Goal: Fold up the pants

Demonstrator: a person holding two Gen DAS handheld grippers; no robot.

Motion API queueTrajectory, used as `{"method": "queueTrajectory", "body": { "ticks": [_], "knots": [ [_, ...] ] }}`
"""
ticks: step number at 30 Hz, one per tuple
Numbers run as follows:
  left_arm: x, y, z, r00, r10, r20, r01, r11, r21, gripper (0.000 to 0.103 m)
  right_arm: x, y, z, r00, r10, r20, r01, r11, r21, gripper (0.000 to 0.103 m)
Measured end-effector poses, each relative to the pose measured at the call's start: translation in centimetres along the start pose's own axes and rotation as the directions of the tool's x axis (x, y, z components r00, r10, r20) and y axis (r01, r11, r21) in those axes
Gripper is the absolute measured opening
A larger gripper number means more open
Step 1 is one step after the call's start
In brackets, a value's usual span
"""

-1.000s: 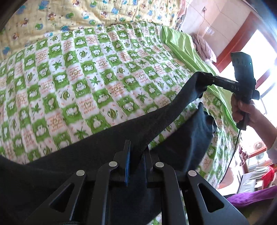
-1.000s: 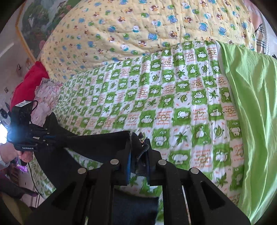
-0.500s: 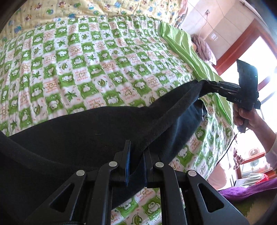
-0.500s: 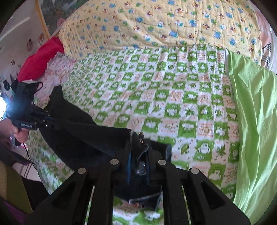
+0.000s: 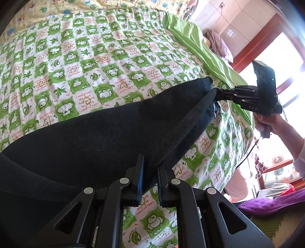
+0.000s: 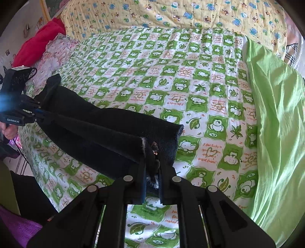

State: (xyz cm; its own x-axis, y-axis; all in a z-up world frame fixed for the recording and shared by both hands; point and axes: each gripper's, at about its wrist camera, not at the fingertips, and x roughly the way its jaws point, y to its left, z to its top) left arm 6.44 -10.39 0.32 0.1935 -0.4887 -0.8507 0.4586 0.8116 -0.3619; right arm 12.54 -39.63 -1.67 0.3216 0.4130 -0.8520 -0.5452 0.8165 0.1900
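— Pants (image 5: 106,131), black ones, are stretched between both tools and now lie on the green checked quilt (image 5: 80,63) of the bed; a second ago they hung in the air above it, sagging in the middle.

— Who holds what?

— Nearest in the left wrist view, the left tongs (image 5: 150,171) are clamped on the cloth's near edge. Farther along that edge, at the far end of the pants from them, the right tongs (image 5: 219,92) are closed on the other end. In the right wrist view a small metal fastener shows just beyond those tongs, so I judge that end to be the waist, though I can't be sure.

— So the pants came down?

— Yes. Half a second ago the cloth was touching only in part; now a broad dark panel rests flat on the quilt, with the gripped edge raised as a ridge above it.

— What does that mean for folding?

— My guess is the garment is being laid out, doubled along its length, ready for a crosswise fold. The raised edge needs settling first.

— And beyond the pants?

— More quilt, then a plain lime-green sheet (image 6: 276,114) on their right-tongs side and a yellow animal-print blanket (image 6: 171,17) at the far end of the bed.
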Motion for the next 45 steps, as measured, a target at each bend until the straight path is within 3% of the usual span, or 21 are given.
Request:
{"method": "queueTrajectory", "body": {
  "ticks": [5,8,9,10,12,18,24,29,35,45],
  "knots": [
    [2.2,1.0,-1.0,0.998,-0.01,-0.057,0.009,1.0,-0.027,0.013,2.3,0.6,-1.5,0.996,0.005,-0.095,-0.004,1.0,0.01,0.011],
    [3.3,1.6,-2.0,0.995,-0.022,-0.093,0.016,0.998,-0.061,0.023,2.1,0.4,-1.6,0.995,0.029,-0.094,-0.023,0.998,0.06,0.017],
    [3.4,1.7,-2.2,0.995,-0.03,-0.095,0.023,0.997,-0.069,0.028,1.9,0.4,-1.5,0.994,0.049,-0.098,-0.041,0.996,0.081,0.031],
    [3.5,1.7,-2.4,0.995,-0.039,-0.096,0.031,0.997,-0.077,0.033,1.7,0.5,-1.4,0.993,0.061,-0.1,-0.051,0.994,0.091,0.051],
    [3.3,1.9,-2.8,0.994,-0.052,-0.093,0.044,0.995,-0.089,0.034,0.8,1.1,-1.1,0.995,0.052,-0.089,-0.045,0.996,0.08,0.068],
    [1.1,3.0,-3.2,0.998,-0.04,-0.055,0.033,0.992,-0.123,0.037,-2.2,3.7,0.7,0.997,0.074,0.014,-0.074,0.995,0.065,0.068],
    [-3.4,6.1,-3.7,0.999,0.01,0.035,-0.002,0.976,-0.217,0.044,-0.7,7.9,4.0,0.977,0.2,0.073,-0.205,0.976,0.067,0.068],
    [-7.3,10.3,-4.5,0.991,0.09,0.095,-0.057,0.95,-0.307,0.044,2.7,12.8,6.6,0.954,0.298,0.044,-0.299,0.954,0.02,0.069],
    [-12.0,16.2,-6.4,0.972,0.18,0.149,-0.098,0.893,-0.439,0.044,6.3,18.3,8.8,0.921,0.391,-0.006,-0.391,0.92,-0.027,0.069],
    [-17.7,23.8,-8.6,0.945,0.27,0.184,-0.135,0.836,-0.532,0.044,11.0,24.2,12.7,0.878,0.477,-0.045,-0.478,0.877,-0.04,0.068]
  ]
}}
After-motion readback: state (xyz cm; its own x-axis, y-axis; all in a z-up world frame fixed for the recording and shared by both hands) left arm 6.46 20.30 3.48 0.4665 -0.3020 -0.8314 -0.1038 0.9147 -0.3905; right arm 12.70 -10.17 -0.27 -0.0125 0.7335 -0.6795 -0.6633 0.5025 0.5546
